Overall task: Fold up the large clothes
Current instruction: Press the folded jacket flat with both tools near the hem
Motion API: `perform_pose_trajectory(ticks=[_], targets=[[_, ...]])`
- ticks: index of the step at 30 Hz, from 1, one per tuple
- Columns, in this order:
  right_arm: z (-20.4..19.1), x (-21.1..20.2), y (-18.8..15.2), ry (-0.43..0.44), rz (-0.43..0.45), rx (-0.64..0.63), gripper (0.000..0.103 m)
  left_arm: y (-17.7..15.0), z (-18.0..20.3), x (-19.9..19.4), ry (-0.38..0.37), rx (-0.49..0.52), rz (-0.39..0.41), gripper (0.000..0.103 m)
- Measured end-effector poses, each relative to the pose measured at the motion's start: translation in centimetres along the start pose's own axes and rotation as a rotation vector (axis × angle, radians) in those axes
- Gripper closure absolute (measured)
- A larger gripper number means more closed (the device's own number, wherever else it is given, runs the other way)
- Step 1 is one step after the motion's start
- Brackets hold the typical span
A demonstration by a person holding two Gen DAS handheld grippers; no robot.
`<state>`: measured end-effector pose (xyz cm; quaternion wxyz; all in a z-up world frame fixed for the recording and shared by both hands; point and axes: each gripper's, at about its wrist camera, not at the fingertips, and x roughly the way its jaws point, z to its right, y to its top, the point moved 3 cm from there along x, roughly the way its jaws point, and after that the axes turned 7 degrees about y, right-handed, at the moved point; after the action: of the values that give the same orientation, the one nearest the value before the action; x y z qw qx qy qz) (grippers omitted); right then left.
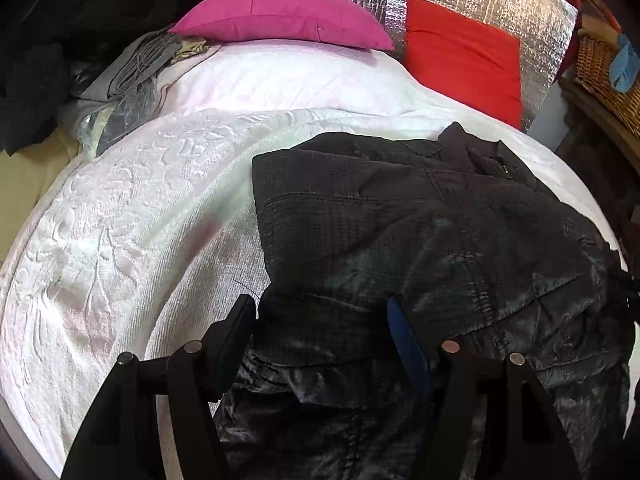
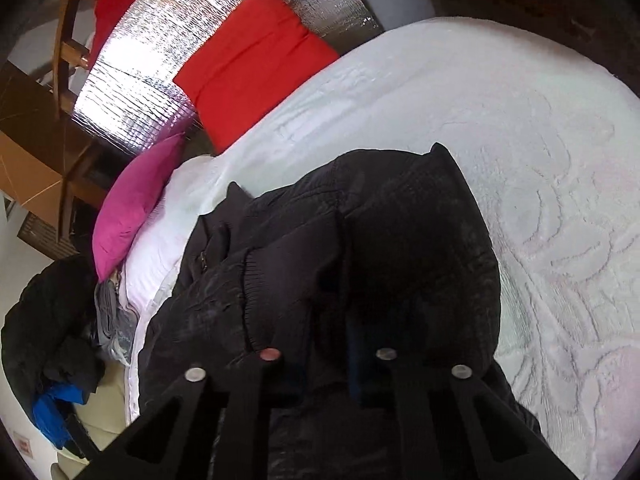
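Shows the dark jacket [image 1: 400, 220] lying on the white bedspread [image 1: 140, 220], straight ahead of and beneath both pairs of fingers. Places its long axis running away from the left fingers: near hem right under them, collar at the far end, toward the red cushion [image 1: 460, 48] and to the right of the pink cushion [image 1: 280, 16].

Finds the left gripper [image 1: 324, 320] released, jaws standing wide and straddling the jacket's near left edge. Has the outer finger over bare bedspread and the blue-padded finger over cloth, neither pad visibly pressing.

Finds the right gripper [image 2: 328, 320] clenched, fingers drawn close together with a bunched fold of jacket [image 2: 400, 240] between them. Cannot make out the exact contact of the pads, black cloth against black fingers. Sets the rest of the garment ahead of those fingers and hanging off to both sides, a ribbed cuff just beyond and left of them.

Judges the right hand the nearer and already committed. Judges the coming fold to hinge on that left edge: needs the left fingers to close on it, then both corners carried along the long axis toward the collar.
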<state>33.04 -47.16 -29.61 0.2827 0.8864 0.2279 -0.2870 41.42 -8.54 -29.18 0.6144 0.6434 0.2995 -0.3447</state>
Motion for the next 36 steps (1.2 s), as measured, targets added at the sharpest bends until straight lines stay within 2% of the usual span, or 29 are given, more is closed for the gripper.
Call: perform_pose_trajectory(ticks=[7, 10, 14, 23, 26, 32, 36], targets=[[-0.7, -1.5, -1.2, 0.02, 0.017, 0.004, 0.09, -0.1, 0.0, 0.1, 0.014, 0.011, -0.017, 0.034], [-0.5, -1.1, -1.8, 0.022, -0.013, 0.017, 0.09, -0.1, -0.1, 0.1, 0.016, 0.007, -0.03, 0.034], [-0.4, -0.5, -2.5, -0.003, -0.028, 0.021, 0.086, -0.4, 0.5, -0.3, 0.042, 0.063, -0.03, 0.034], [0.1, 0.5, -3.2, -0.025, 0.011, -0.006, 0.081, -0.5, 0.0, -0.1, 0.025, 0.04, -0.078, 0.029], [0.2, 0.2, -3.2, -0.023, 0.003, 0.001, 0.081, -0.7, 0.5, -0.3, 0.057, 0.09, -0.074, 0.026], [-1.8, -0.6, -3.9, -0.1, -0.026, -0.1, 0.082, -1.2, 0.1, -0.2, 0.071, 0.096, -0.081, 0.017], [-3.1, -1.6, -4.9, -0.112, -0.042, -0.151, 0.082, -1.5, -0.4, 0.1, 0.061, 0.077, -0.102, 0.014]])
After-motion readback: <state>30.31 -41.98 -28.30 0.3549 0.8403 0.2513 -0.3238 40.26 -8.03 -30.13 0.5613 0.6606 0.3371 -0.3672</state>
